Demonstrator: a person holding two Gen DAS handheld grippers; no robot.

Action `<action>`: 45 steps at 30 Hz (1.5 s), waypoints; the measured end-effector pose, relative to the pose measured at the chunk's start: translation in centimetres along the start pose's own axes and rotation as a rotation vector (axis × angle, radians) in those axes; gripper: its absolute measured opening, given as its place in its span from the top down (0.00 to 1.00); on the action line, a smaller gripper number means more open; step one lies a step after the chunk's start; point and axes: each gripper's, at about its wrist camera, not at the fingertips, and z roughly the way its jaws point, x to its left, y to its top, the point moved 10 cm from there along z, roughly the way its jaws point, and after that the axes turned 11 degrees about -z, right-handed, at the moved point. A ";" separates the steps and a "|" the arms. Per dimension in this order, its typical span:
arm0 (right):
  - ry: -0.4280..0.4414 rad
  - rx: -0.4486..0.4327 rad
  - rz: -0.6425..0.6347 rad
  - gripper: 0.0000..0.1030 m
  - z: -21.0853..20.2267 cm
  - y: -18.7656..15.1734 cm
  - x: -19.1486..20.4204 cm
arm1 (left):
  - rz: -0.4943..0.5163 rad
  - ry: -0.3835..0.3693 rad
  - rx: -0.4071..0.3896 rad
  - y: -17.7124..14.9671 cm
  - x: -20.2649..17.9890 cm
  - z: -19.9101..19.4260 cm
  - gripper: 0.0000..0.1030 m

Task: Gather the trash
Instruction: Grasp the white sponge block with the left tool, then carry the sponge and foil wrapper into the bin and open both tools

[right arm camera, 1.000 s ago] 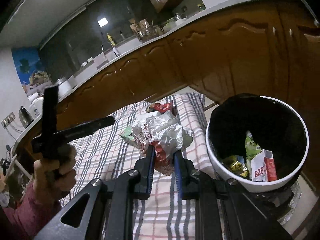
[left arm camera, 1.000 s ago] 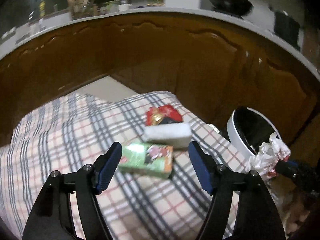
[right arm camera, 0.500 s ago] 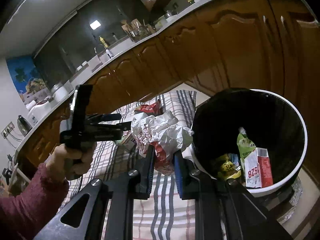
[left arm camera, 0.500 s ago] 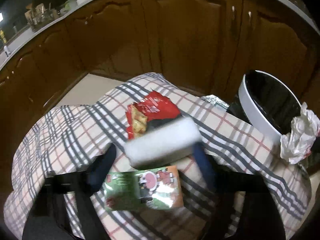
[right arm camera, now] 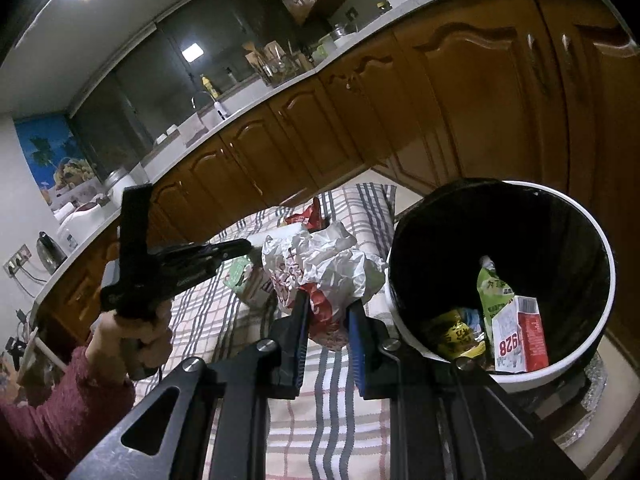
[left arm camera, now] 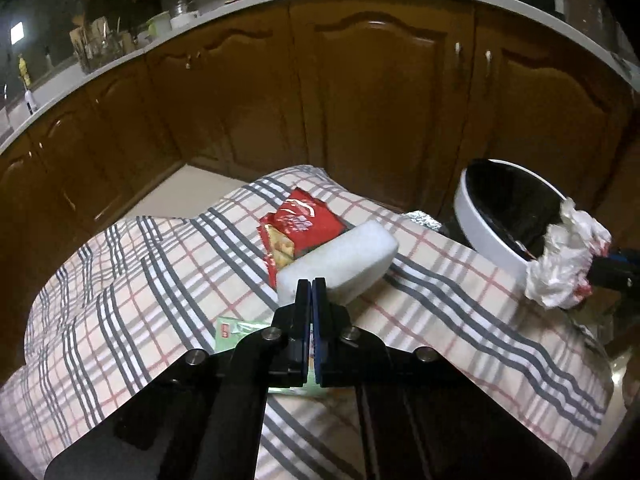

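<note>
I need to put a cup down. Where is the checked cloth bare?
Bare: the left half of the cloth, left of the red wrapper and green packet; also the strip between the white foam block and the bin. Crowded: the middle, where those three lie close together.

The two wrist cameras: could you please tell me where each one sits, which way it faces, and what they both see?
Left wrist: on the left gripper, looking along its closed fingers over the checked cloth at a white foam block, a red wrapper and the cabinets.
Right wrist: on the right gripper, facing the bin; its fingers pinch crumpled paper; the person's left hand shows.
Shared: bin, cloth, crumpled paper, red wrapper.
</note>
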 end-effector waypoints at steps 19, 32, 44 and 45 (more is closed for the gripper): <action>-0.099 -0.053 0.048 0.82 -4.0 0.4 -5.1 | -0.089 -0.127 -0.119 1.8 -5.9 -5.0 1.00; -0.202 -0.054 0.064 0.82 -5.7 1.3 -9.9 | -0.039 -0.223 -0.130 3.8 -13.6 -4.7 1.00; -0.239 0.039 0.043 0.82 -3.9 1.6 -13.1 | -0.003 -0.228 -0.054 3.7 -17.8 -0.6 1.00; -0.239 0.049 0.044 0.82 -3.7 1.6 -13.3 | -0.003 -0.228 -0.045 3.6 -18.0 -0.2 1.00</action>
